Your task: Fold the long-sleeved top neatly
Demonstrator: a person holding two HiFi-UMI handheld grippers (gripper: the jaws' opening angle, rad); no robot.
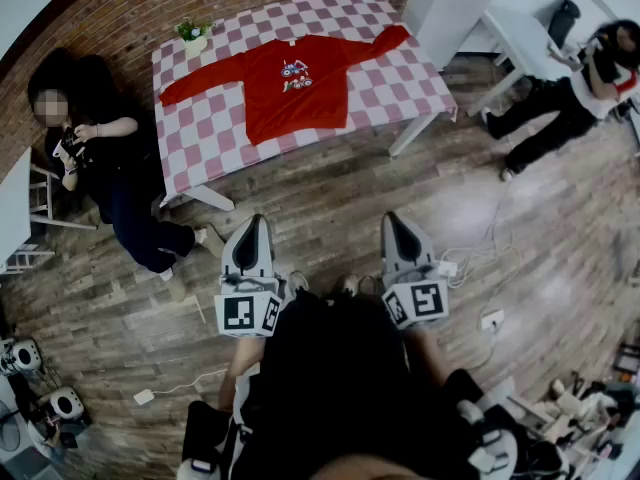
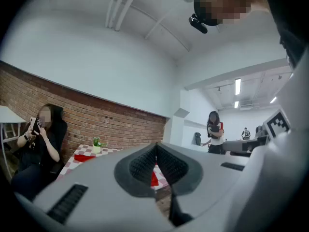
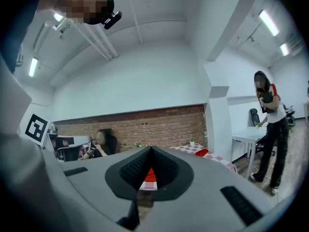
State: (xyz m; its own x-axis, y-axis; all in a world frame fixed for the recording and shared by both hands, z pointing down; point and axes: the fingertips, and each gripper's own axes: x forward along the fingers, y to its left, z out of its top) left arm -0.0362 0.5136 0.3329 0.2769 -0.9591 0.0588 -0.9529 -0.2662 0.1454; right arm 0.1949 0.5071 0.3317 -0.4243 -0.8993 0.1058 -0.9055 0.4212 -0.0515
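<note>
A: While the grippers were held over the floor (image 1: 330,198), where did the top (image 1: 295,88) lie?

B: It lay flat on the table (image 1: 210,133), front up, with both sleeves spread out to the sides. One cuff reached the far right corner and the other pointed at the left edge. A plant (image 1: 192,33) stood just beyond the left sleeve.

A: And the jaws?

B: The left gripper (image 1: 255,220) had its jaws pressed together with nothing between them, as its own view showed (image 2: 156,146). The right gripper (image 1: 393,218) was the same: jaws together and empty (image 3: 149,151).

A: How close were they to the table?

B: Well apart from it. They were side by side, both aimed roughly level toward it, with bare floor between them and the near edge.

A: Was anyone else around?

B: One person (image 1: 110,168) sat by the brick wall, left of the table. Another (image 1: 570,88) was off to the right, beside a white desk.
</note>
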